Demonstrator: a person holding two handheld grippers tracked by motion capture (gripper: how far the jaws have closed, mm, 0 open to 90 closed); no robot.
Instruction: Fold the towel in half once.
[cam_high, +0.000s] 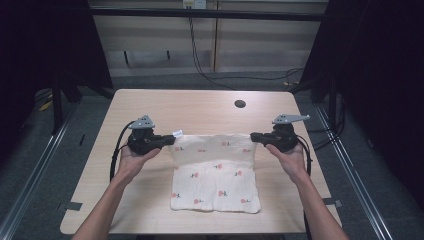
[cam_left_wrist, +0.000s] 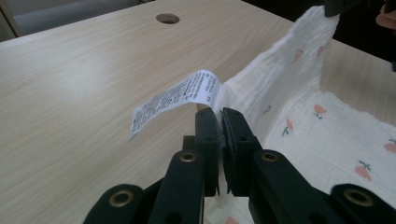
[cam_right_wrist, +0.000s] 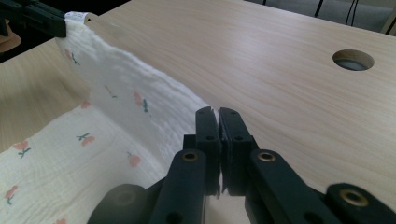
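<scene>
Forearms: entering from the bottom edge of the high view, spread apart, one toward each far corner of the cloth.
Near hem of cloth: lying flat on the table (cam_high: 90, 200), close to the person's side, slightly left of centre.
Cloth (cam_high: 215, 172): cream, crinkled weave, small pink flowers with green stems; near part flat on the wood, far edge lifted off it and stretched between the two grippers.
Left hand (cam_high: 131, 161): palm up under the gripper body, at the left of the cloth.
Left gripper (cam_high: 170, 140): clenched on the cloth's far left corner; in the left gripper view (cam_left_wrist: 220, 122), cream fabric squeezed between the two black jaws, which stand almost together.
Care label (cam_left_wrist: 175, 100): white, printed with fine text, sticking out from that pinched corner and curling over to the left above the wood; also seen as a small white tab in the high view.
Right hand (cam_high: 292, 157): under the gripper body, at the right of the cloth.
Right gripper (cam_high: 253, 136): clenched on the far right corner; in the right gripper view (cam_right_wrist: 218, 122), a thin edge of fabric caught between the nearly touching jaws.
Lifted edge: running taut from one gripper to the other, standing up like a low wall above the flat part.
Round hole (cam_high: 240, 104): in the tabletop beyond the cloth, toward the right, well apart from it.
Beyond the table: grey floor, black cables, pale panelled wall.
</scene>
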